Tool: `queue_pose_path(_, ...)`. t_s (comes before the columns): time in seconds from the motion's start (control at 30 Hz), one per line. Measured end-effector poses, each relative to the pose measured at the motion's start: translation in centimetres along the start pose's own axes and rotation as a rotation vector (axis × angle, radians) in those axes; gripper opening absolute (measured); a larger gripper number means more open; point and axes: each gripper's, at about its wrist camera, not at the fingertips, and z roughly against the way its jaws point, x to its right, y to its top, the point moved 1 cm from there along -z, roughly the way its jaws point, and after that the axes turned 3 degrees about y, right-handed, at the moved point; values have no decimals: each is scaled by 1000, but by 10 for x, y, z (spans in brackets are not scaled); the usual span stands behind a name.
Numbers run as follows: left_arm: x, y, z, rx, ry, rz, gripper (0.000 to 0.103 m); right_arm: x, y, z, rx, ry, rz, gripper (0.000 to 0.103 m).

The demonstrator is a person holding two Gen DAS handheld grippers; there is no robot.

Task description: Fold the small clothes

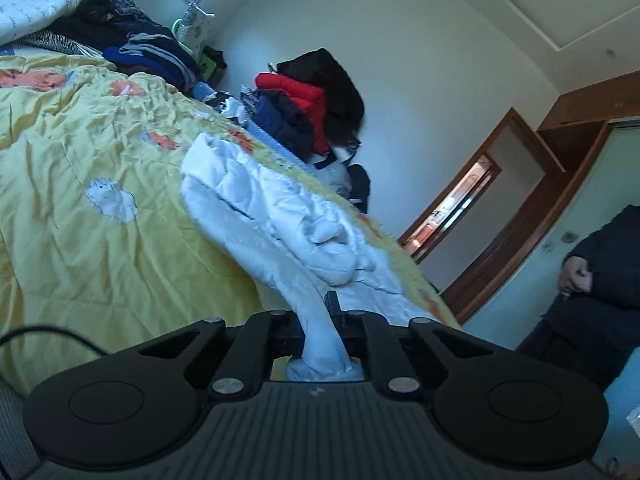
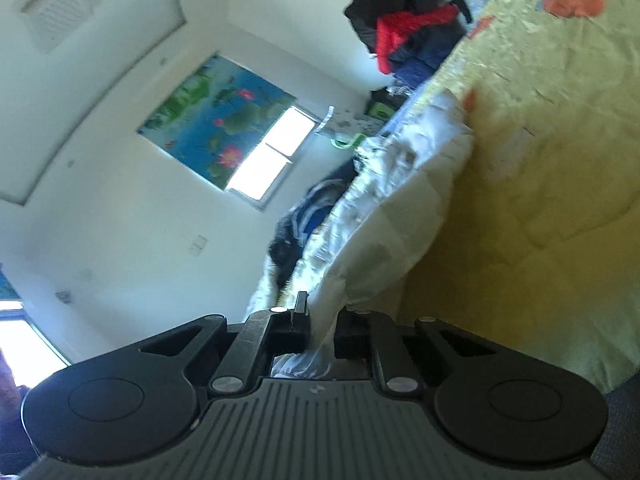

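Both the left gripper [image 1: 320,332] and the right gripper [image 2: 320,332] are clamped on the white garment [image 1: 280,216], which stretches lengthwise away from each toward the far yellow bedspread [image 1: 80,140], equally near both hands.

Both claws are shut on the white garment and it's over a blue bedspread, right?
Not quite: the bedspread is yellow, not blue, as the left wrist view shows. The rest holds: the left claw and the right claw are each shut on the white garment.
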Motion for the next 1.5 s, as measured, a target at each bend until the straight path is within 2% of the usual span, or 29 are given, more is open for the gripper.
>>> queue_pose_path(0.2,2,-26,42,-6,-92,104,7,2,-18,47,27,100,-73,15)
queue_pose_path(0.33,4,-18,47,3,-126,157,7,2,-19,60,61,148,-106,15)
queue_pose_path(0.4,6,-5,38,12,-158,171,7,5,-7,54,80,178,-123,15)
queue_pose_path(0.53,10,25,12,30,-179,188,7,4,29,23,114,223,-127,15)
queue_pose_path(0.8,-2,75,-49,32,-151,262,7,16,93,-47,121,234,-150,15)
queue_pose_path(1.13,-40,116,-148,-10,-34,323,7,72,141,-129,140,117,-280,15)
queue_pose_path(1.33,-75,124,-202,-51,42,408,7,119,158,-173,139,0,-353,15)
queue_pose_path(1.5,-94,123,-233,-67,56,453,8,148,159,-192,151,-62,-376,15)
